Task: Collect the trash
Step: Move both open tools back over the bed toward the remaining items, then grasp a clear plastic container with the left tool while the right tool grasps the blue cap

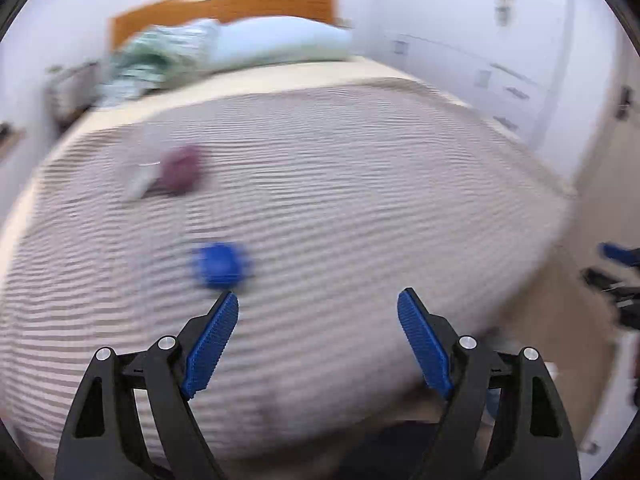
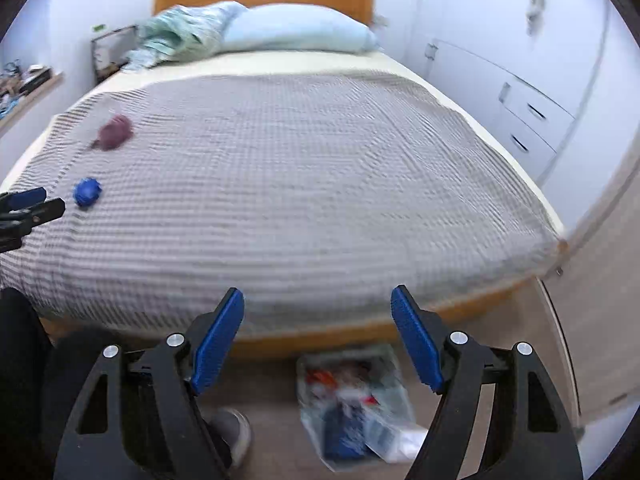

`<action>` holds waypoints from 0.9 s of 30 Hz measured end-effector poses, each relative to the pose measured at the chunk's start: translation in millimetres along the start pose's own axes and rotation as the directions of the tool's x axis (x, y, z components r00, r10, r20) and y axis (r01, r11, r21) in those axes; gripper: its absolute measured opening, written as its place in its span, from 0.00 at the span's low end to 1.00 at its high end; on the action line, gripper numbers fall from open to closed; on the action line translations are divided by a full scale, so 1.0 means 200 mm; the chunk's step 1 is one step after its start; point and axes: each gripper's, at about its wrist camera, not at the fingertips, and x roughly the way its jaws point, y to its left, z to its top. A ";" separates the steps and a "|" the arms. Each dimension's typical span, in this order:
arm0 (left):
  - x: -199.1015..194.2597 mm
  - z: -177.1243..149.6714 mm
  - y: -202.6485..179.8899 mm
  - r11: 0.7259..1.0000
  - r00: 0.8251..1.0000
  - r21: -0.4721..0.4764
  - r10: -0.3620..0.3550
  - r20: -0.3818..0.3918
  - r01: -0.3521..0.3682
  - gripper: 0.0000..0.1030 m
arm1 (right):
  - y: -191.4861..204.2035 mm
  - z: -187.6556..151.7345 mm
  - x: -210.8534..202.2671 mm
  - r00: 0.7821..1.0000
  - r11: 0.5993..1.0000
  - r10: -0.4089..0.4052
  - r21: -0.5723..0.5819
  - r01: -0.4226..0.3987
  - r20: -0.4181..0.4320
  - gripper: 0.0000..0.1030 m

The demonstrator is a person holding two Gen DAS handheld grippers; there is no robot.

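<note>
Your left tongs (image 1: pixel 318 300) stand wide apart with nothing between them, aimed down over the striped bed cover (image 1: pixel 360 200). The blue crumpled piece of trash (image 1: pixel 220 265) lies on the cover just beyond the tip of the left finger (image 1: pixel 212 344), apart from it. Farther off and to the left lies the purple crumpled piece (image 1: pixel 182 168), with a pale scrap (image 1: pixel 138 184) touching its left side; blur hides what that scrap is.

Your right tongs (image 2: pixel 318 298) are also spread and empty, near the foot of the bed. Below them on the floor (image 2: pixel 500 340) sits a clear trash bag (image 2: pixel 356 400) holding mixed packaging. Any print on it is too blurred to read.
</note>
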 end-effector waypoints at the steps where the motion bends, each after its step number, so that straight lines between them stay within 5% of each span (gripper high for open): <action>1: 0.03 -0.02 0.08 1.000 1.000 -0.012 0.029 -0.006 -0.029 0.77 | 0.03 0.02 0.02 1.000 1.000 0.021 0.002 -0.021 0.009 0.71; 10: 0.35 0.02 0.26 0.999 0.998 0.049 0.025 -0.062 -0.022 0.76 | 0.32 0.13 0.13 0.993 0.991 0.114 -0.070 -0.113 0.016 0.71; 14: 0.50 0.11 0.38 0.985 0.987 -0.150 -0.106 -0.121 0.088 0.76 | 0.34 0.19 0.16 0.993 0.992 0.114 -0.058 -0.113 0.019 0.71; 19: 0.48 0.21 0.58 0.958 0.991 -0.260 -0.133 -0.019 0.124 0.76 | 0.39 0.23 0.22 0.994 0.992 0.113 -0.054 -0.113 0.005 0.71; 21: 0.46 0.26 0.67 0.966 0.995 -0.239 -0.100 0.005 0.099 0.76 | 0.41 0.25 0.26 0.990 0.989 0.141 -0.031 -0.141 -0.002 0.71; 24: 0.43 0.34 0.86 0.967 0.997 -0.253 0.061 0.055 -0.045 0.76 | 0.48 0.29 0.33 0.979 0.979 0.203 0.007 -0.203 -0.011 0.71; 27: 0.47 0.45 0.91 0.970 0.963 -0.075 0.238 0.128 -0.230 0.77 | 0.62 0.34 0.38 0.968 0.968 0.251 -0.014 -0.251 -0.006 0.71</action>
